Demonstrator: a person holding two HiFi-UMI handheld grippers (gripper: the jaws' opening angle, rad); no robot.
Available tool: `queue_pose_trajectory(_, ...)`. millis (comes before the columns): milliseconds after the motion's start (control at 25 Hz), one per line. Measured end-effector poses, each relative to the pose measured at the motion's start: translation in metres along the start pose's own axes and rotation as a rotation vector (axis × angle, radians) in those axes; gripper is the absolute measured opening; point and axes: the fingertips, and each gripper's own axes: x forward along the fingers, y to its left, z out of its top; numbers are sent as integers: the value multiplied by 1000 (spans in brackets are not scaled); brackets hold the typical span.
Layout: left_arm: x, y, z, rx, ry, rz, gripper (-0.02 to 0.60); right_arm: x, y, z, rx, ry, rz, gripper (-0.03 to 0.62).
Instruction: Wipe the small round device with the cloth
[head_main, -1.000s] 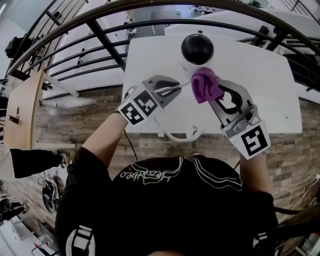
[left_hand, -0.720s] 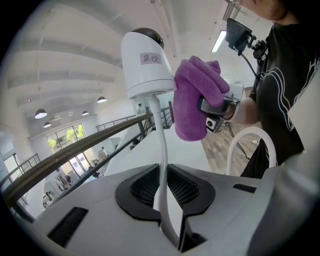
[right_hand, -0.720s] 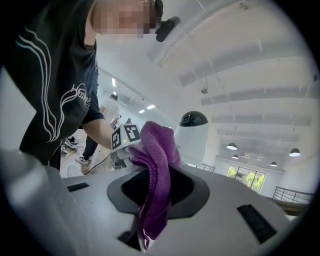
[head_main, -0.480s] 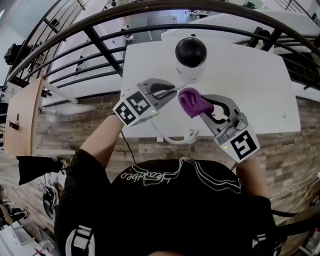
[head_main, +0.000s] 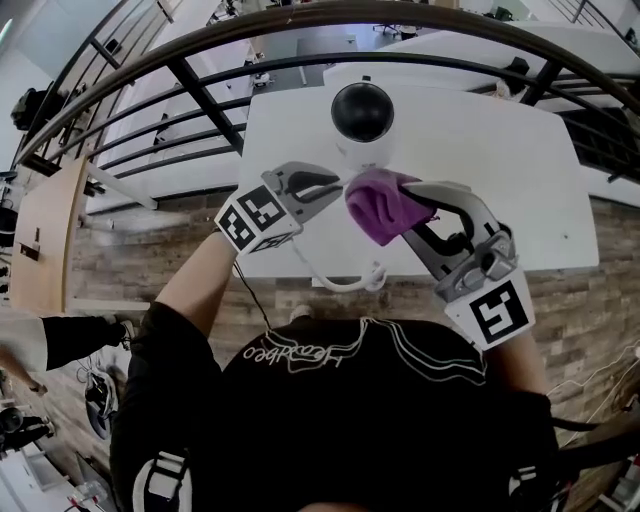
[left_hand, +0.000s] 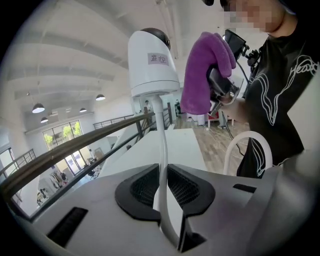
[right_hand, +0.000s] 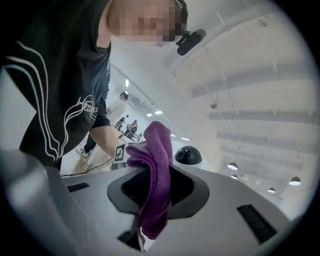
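Observation:
The small round device (head_main: 362, 115), a black dome on a white body, sits over the white table (head_main: 500, 170). In the left gripper view the device (left_hand: 152, 62) rises on its white cable (left_hand: 161, 145), and my left gripper (left_hand: 162, 187) is shut on that cable. In the head view the left gripper (head_main: 335, 183) is just below-left of the device. My right gripper (head_main: 400, 205) is shut on the bunched purple cloth (head_main: 380, 205), which hangs just beside the device's lower right. The right gripper view shows the cloth (right_hand: 155, 185) between the jaws and the device (right_hand: 188, 155) beyond it.
A loop of the white cable (head_main: 345, 283) hangs past the table's near edge. A dark metal railing (head_main: 200, 80) curves behind and left of the table. Brick-pattern floor lies far below on both sides. People stand in the distance.
The device has shifted left in the head view. The right gripper drew the cloth down off the device's body and toward me; the left gripper moved left, still on the cable.

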Motion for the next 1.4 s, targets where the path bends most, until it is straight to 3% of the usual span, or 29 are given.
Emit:
queue_pose_trajectory(280,-1,-3,6,-13,-45,-83,54,19,-7,35,-312,83,-62,67)
queue_pose_trajectory(600,5,-9,17,-62,-101,-195,54,20,-15,48,-436,176,-138,67)
queue_pose_trajectory(760,-5,-9,13,-74,-125,-230,54,32,-12,45,-425,226,-151,66)
queue_pose_trajectory(1400,-3,-3,10,-77,-166,-304,54,44,0,-10,-148,337,-183,66)
